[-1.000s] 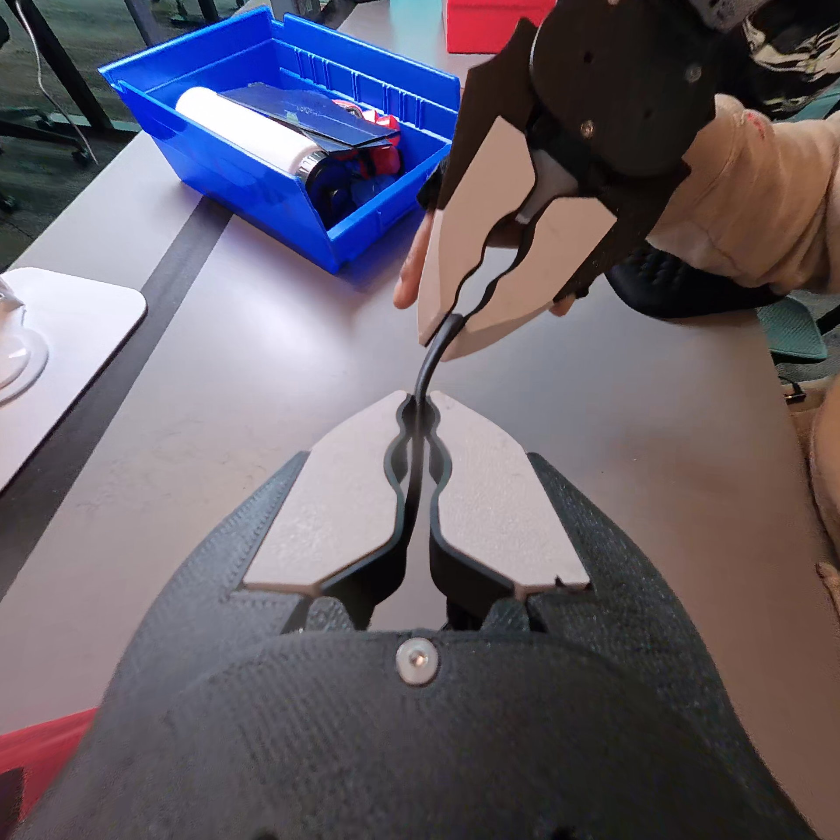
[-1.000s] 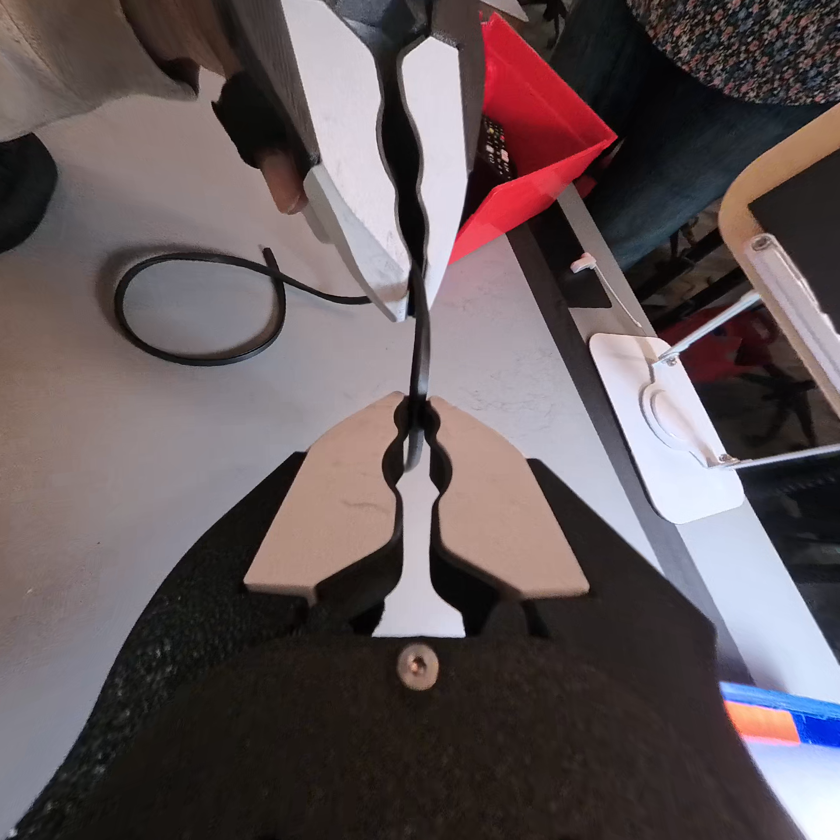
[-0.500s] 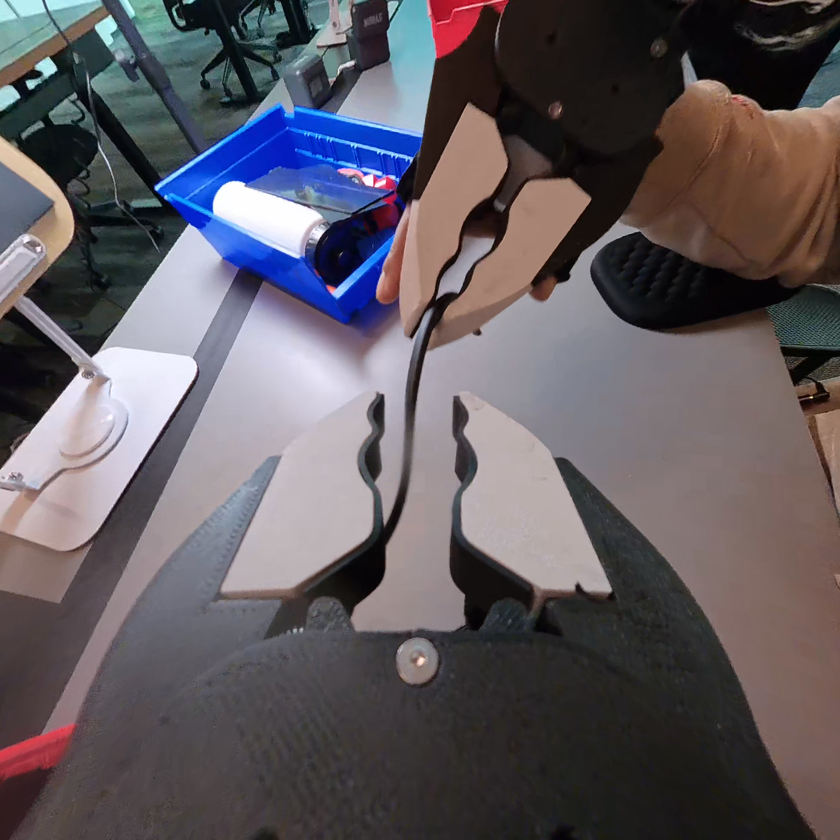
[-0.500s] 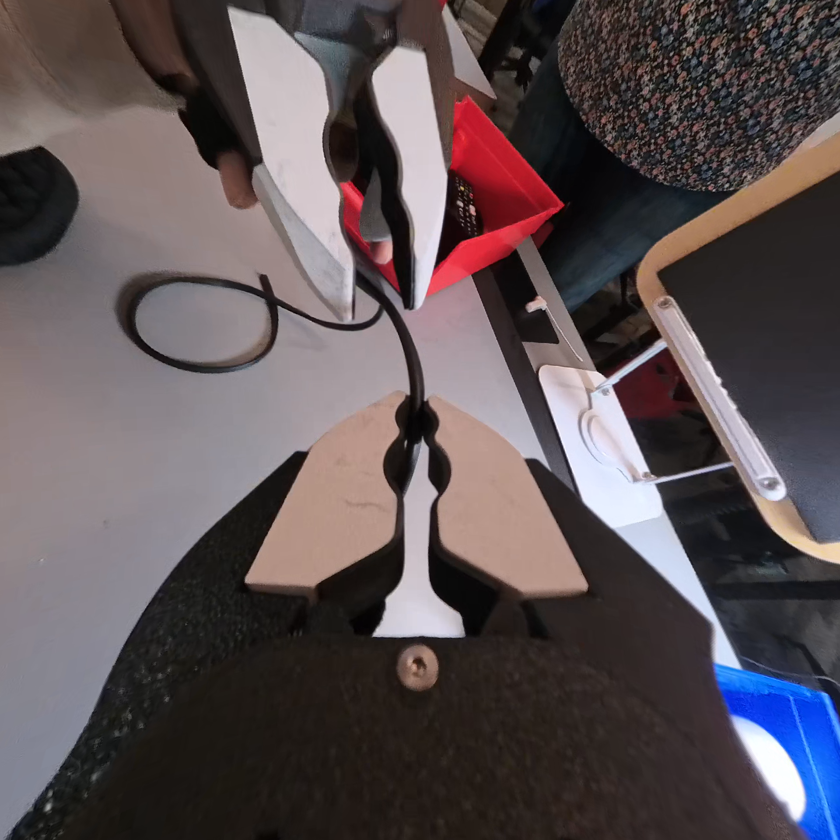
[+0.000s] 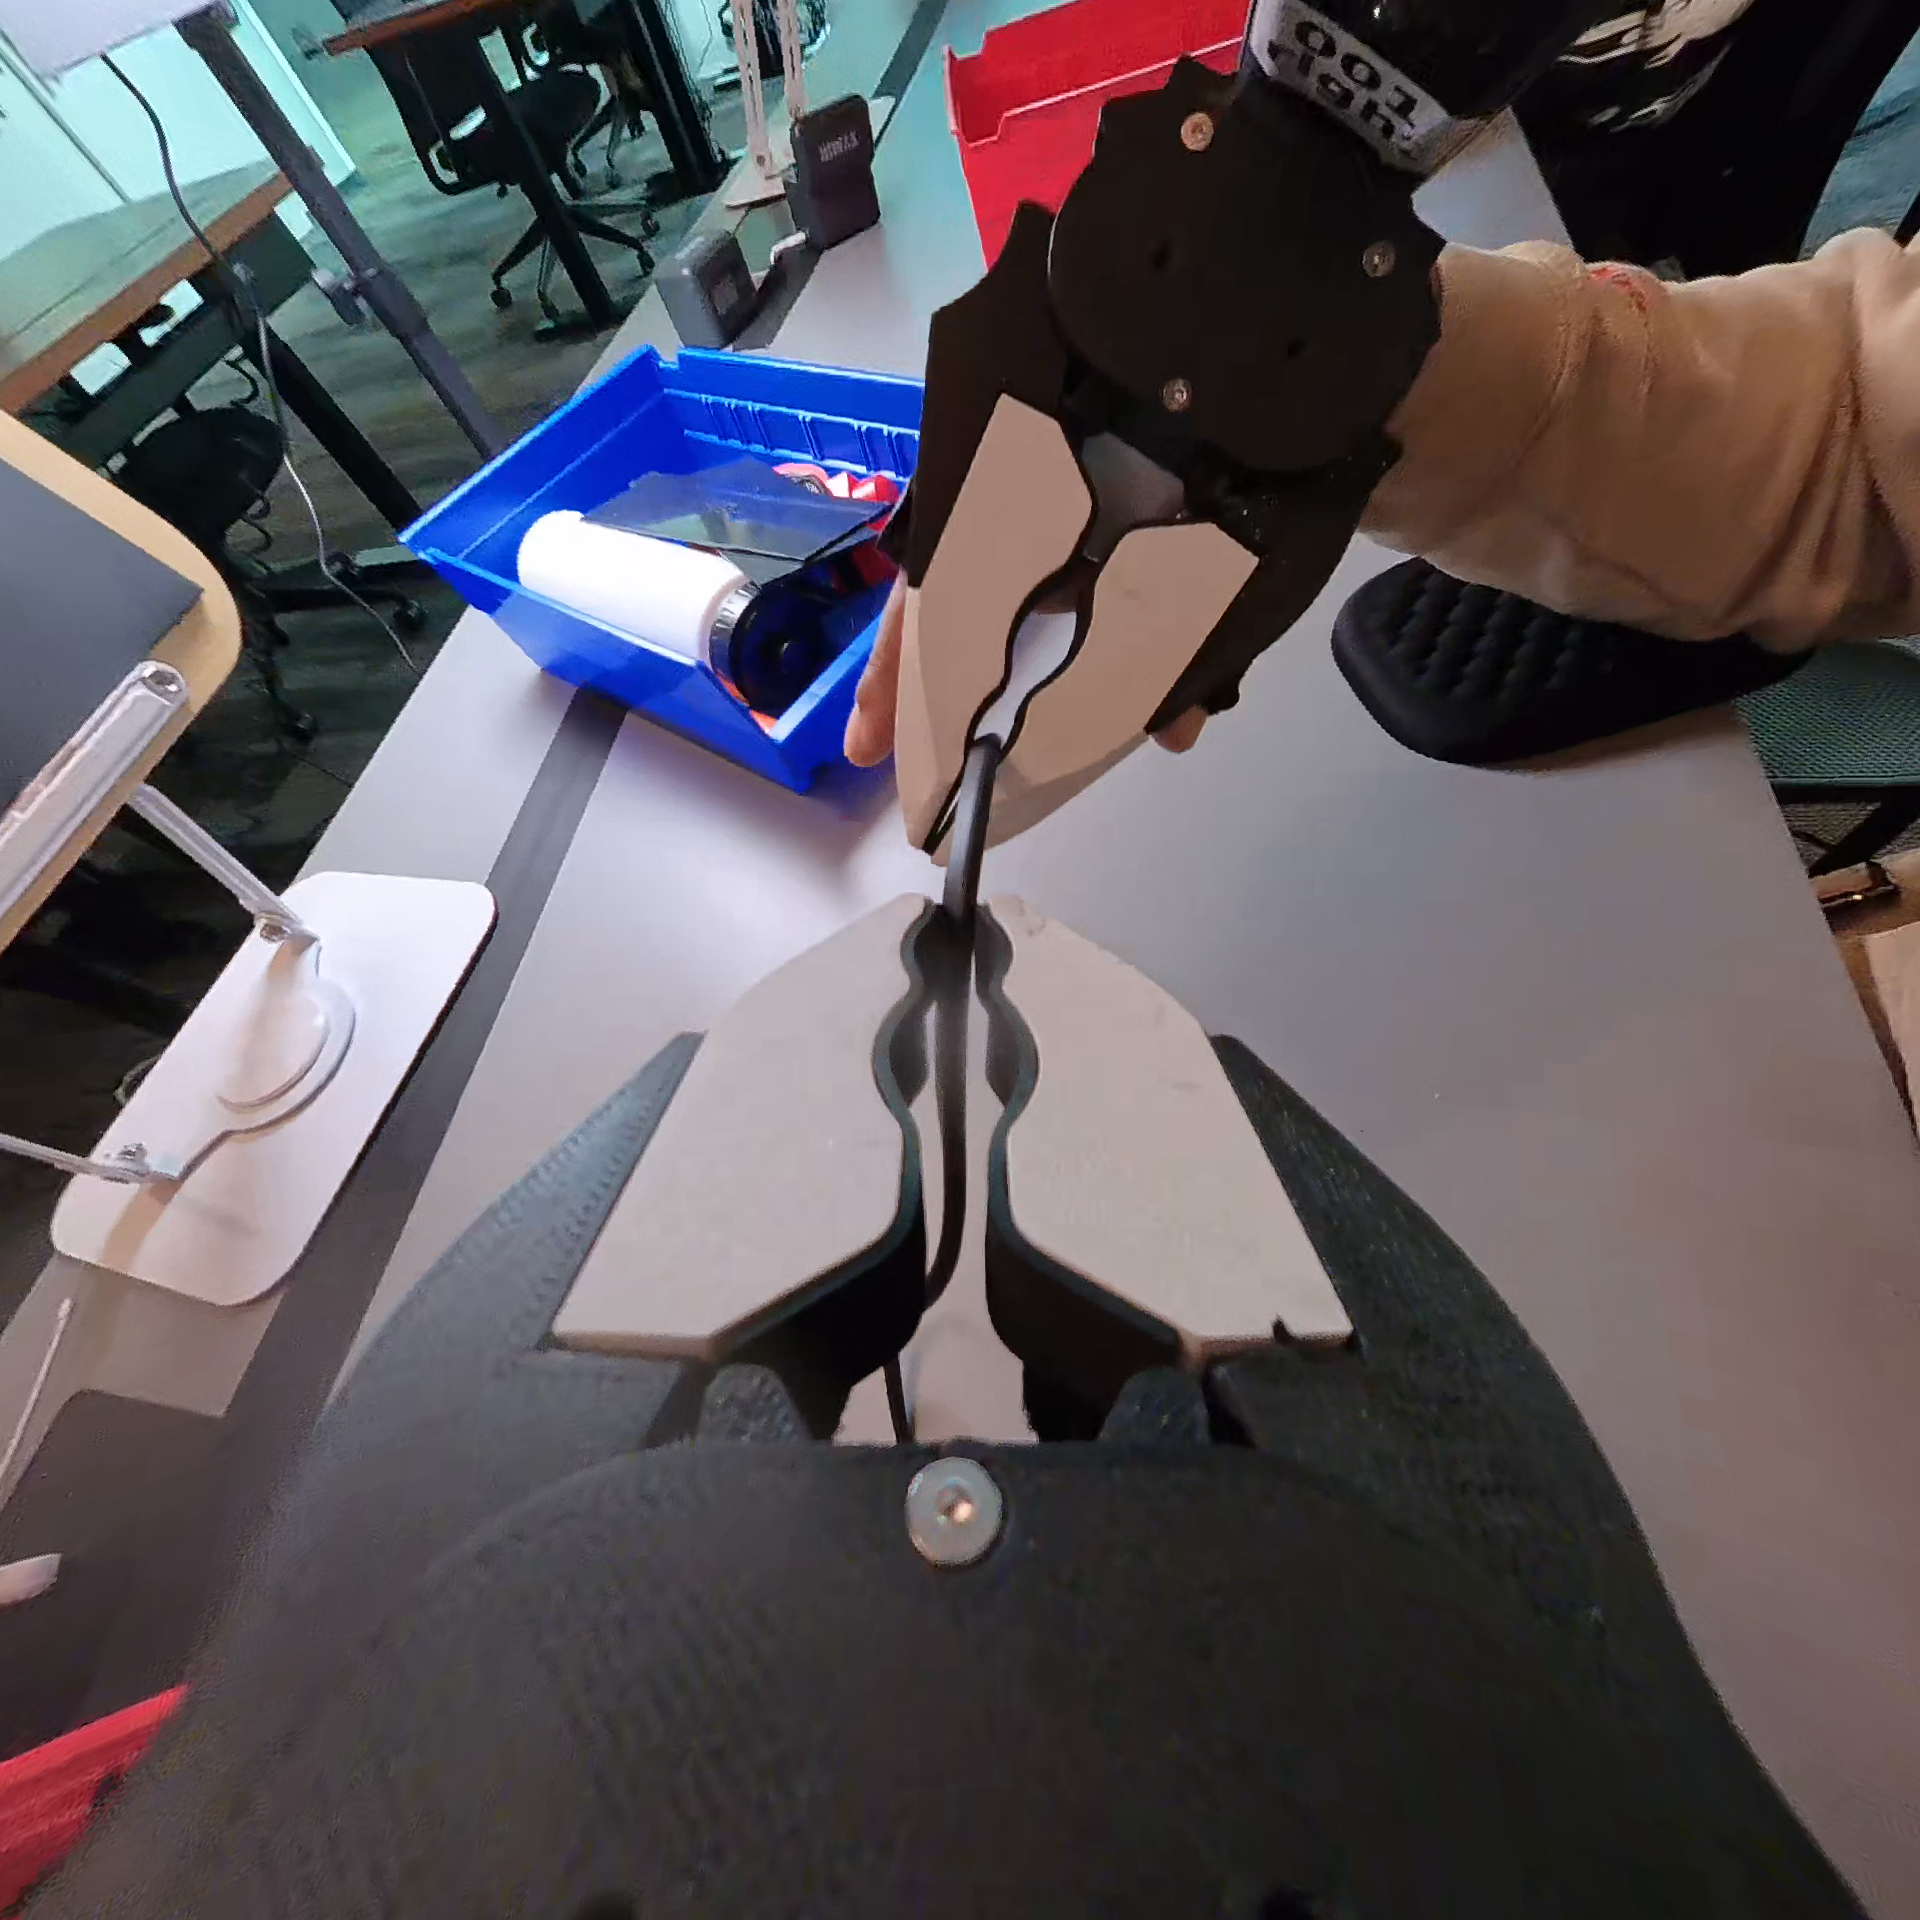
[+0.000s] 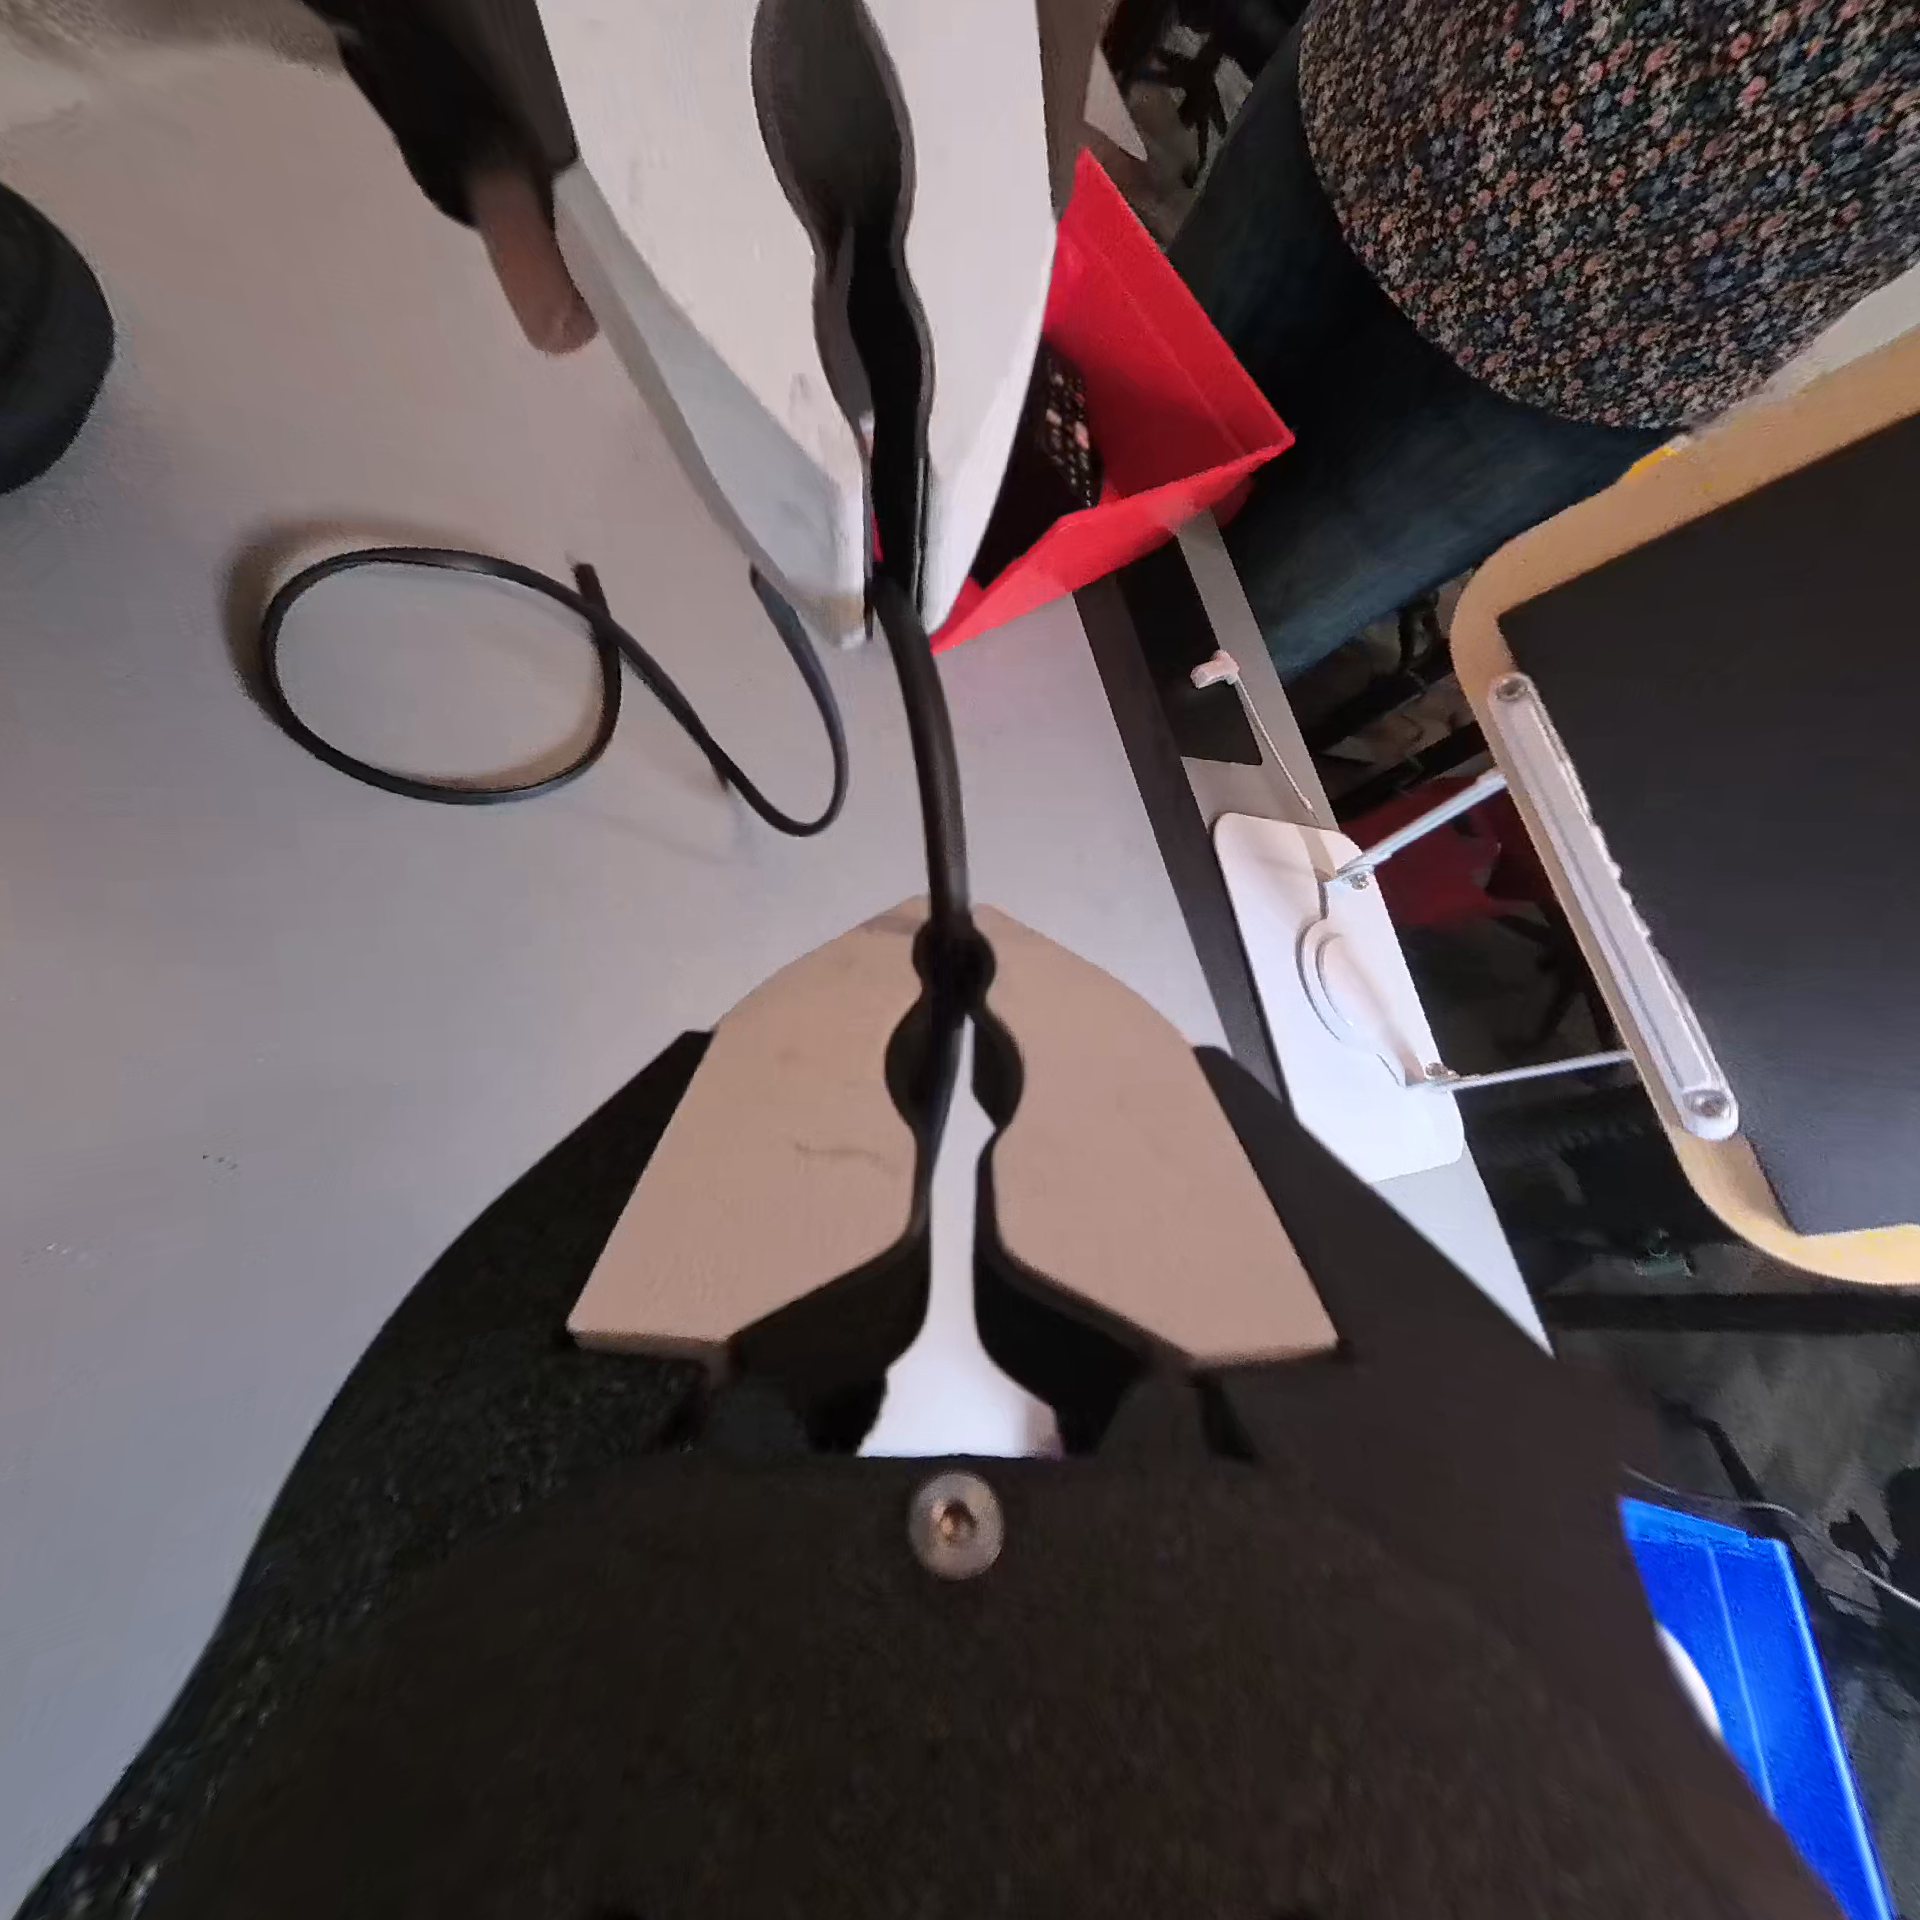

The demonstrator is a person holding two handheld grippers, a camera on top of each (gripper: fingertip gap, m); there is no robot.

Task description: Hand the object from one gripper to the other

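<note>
A black cable (image 5: 962, 868) runs taut between both grippers above the grey table (image 5: 1403, 1039). My left gripper (image 5: 956, 912) is shut on it, the cable lying along the gap between its fingers. My right gripper (image 5: 958, 816), held in a hand with a beige sleeve, faces it just beyond and is shut on the same cable. In the right wrist view my right gripper (image 6: 951, 920) pinches the cable (image 6: 940, 748) at its tips. The left gripper (image 6: 896, 597) grips it above. The rest of the cable lies in a loop (image 6: 447, 675) on the table.
A blue bin (image 5: 665, 634) holding a white roll stands at the left. A red bin (image 6: 1143, 416) stands by the table's edge. A white monitor stand base (image 5: 260, 1081) and a black pad (image 5: 1507, 665) are on the table. A person in patterned clothing (image 6: 1610, 187) sits beyond. About 5 centimetres separates my left fingertips from my right.
My left gripper, shut a second ago, opened around the cable half a second ago and has shut on it again. The right gripper stayed shut on the cable.
</note>
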